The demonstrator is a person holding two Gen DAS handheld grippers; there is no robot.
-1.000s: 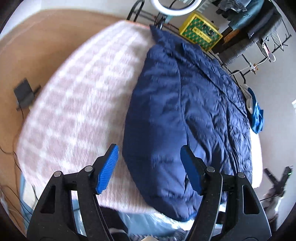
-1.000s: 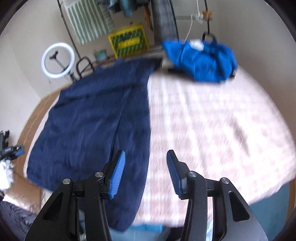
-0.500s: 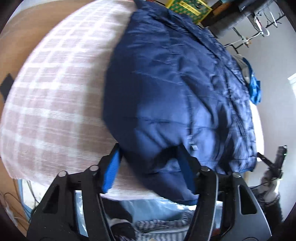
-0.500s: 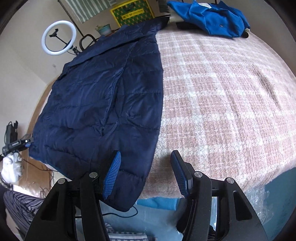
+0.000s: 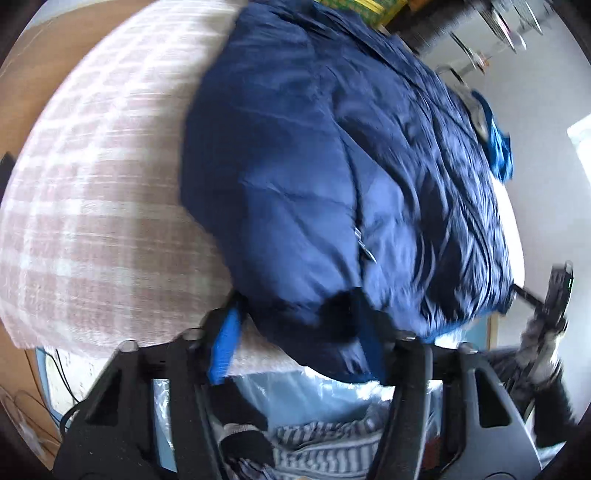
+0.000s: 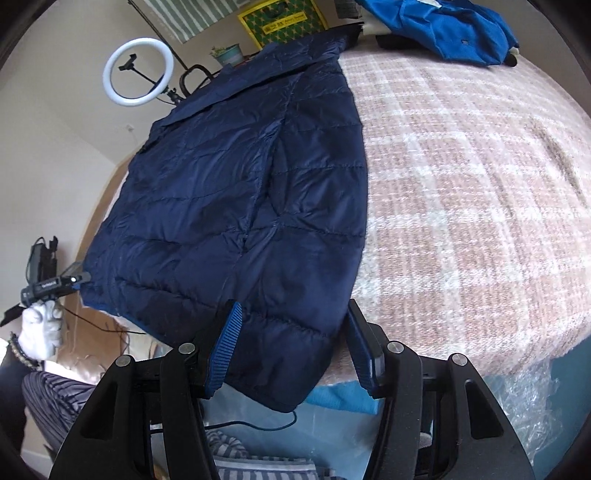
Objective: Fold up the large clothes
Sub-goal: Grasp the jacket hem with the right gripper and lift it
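Both grippers sit at the bottom of their frames, each astride a near corner of the jacket (image 6: 240,206), and we are closing both sets of jaws. In the left wrist view our left gripper (image 5: 299,343) has the hem corner bunched between its blue pads; the right pad is buried in fabric and the picture is blurred, so we cannot tell whether the pads already press. In the right wrist view our right gripper (image 6: 291,350) straddles the other hem corner. Its pads stand just beside the cloth on either side, with a sliver of gap showing, so we read it as not yet clamped.

The jacket lies spread flat on the bed (image 6: 461,177), running from the bottom centre of the right view up to the upper left, collar end far from us. Its near hem hangs a little over the bed's edge. That overhang is why we come in low here: the jaws can slip one pad over and one under the cloth without digging into the blanket.

Taking both corners at once should let us lift the hem evenly and carry it toward the collar for a first fold.

A blue garment (image 6: 443,26) lies at the top right, well apart.
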